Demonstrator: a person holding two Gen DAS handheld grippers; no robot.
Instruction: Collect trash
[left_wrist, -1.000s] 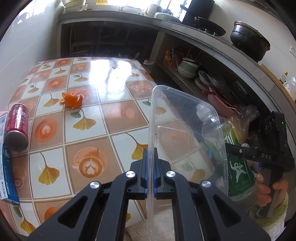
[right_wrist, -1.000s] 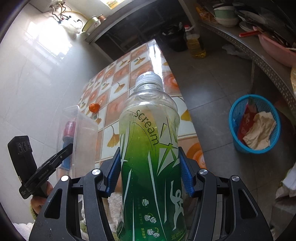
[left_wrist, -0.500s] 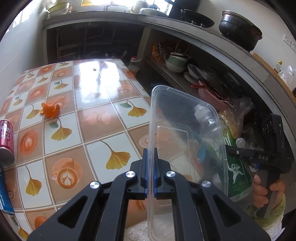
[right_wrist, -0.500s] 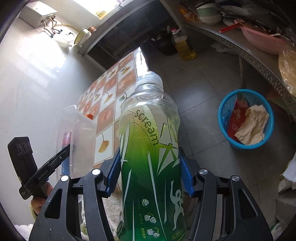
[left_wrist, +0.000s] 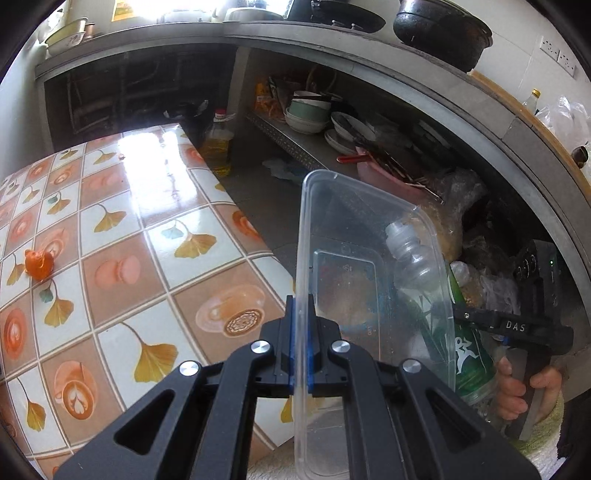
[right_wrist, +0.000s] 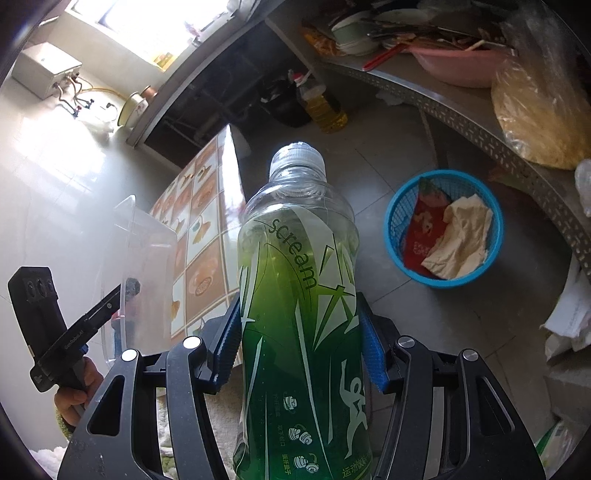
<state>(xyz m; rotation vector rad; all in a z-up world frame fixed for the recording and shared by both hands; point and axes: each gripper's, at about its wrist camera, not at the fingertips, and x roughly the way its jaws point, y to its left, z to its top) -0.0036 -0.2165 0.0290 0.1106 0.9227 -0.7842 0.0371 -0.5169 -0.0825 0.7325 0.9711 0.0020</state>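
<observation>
My left gripper (left_wrist: 300, 343) is shut on the rim of a clear plastic food container (left_wrist: 354, 280), held upright past the edge of the tiled table (left_wrist: 122, 236). My right gripper (right_wrist: 299, 339) is shut on a green "Scream" drink bottle (right_wrist: 295, 295) with a clear cap, its blue pads pressed on both sides. The bottle (left_wrist: 469, 354) also shows through the container in the left wrist view, with the right gripper (left_wrist: 476, 317) on it. A blue mesh trash basket (right_wrist: 443, 229) stands on the floor to the right, holding a red wrapper and crumpled paper. An orange peel (left_wrist: 38, 264) lies on the table.
A low metal shelf (right_wrist: 476, 125) with a pink basin (right_wrist: 454, 62), bowls and a yellow bag runs along the right. An oil bottle (right_wrist: 325, 107) stands on the grey floor by the table's far corner. White paper bags (right_wrist: 569, 317) lie at the right edge.
Both grippers have swung right, away from the table. The red can and blue box left the left view; the blue basket now sits nearer the middle of the right view. Both grips unchanged.
</observation>
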